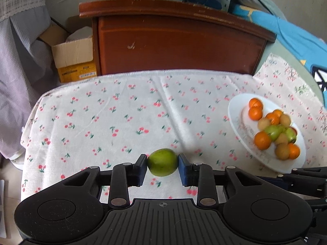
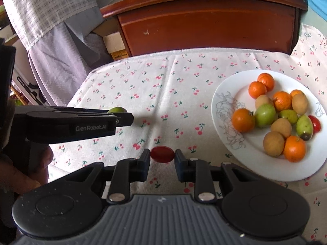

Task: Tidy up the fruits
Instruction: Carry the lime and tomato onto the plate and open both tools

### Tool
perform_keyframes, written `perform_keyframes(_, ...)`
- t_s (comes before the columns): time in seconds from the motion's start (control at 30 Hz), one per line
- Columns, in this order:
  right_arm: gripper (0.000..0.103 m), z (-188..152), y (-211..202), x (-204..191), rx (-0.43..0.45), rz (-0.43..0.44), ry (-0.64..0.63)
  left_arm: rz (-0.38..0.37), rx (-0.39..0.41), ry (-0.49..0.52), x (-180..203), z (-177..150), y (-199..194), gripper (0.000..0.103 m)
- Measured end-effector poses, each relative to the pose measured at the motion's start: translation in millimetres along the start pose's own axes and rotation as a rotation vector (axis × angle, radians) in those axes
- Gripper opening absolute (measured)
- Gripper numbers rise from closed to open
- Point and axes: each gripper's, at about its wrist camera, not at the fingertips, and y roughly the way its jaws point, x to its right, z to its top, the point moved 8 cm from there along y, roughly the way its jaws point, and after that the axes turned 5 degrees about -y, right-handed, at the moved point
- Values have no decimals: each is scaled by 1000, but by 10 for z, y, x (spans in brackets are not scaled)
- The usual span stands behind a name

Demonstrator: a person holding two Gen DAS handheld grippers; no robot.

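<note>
A round green fruit [image 1: 162,162] is pinched between the blue pads of the left gripper [image 1: 162,163], just above the white cherry-print tablecloth [image 1: 132,118]. A small glossy red fruit [image 2: 162,154] is clamped between the pads of the right gripper [image 2: 162,156], near the cloth. To the right, a white round plate [image 2: 229,134] is seen, loaded with orange, tan, green and red fruits [image 2: 273,112].

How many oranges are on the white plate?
6, all on the white plate: two at the far edge, two behind the middle, one on the left, one nearest. More may hide underneath.
</note>
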Motion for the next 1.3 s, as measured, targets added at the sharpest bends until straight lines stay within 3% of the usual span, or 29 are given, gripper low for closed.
perform_keyframes(0.5, 26, 326, -378, 270, 117, -11, 92, -66, 76, 16, 373, 247, -203, 30)
perform_keyframes(0.97, 26, 727, -974, 991, 298, -106, 243, -172, 97, 24, 844, 433, -143, 30)
perform_keyframes(1.3, 26, 696, -1010, 1323, 294, -132, 366, -202, 76, 14, 1049, 474, 63, 30)
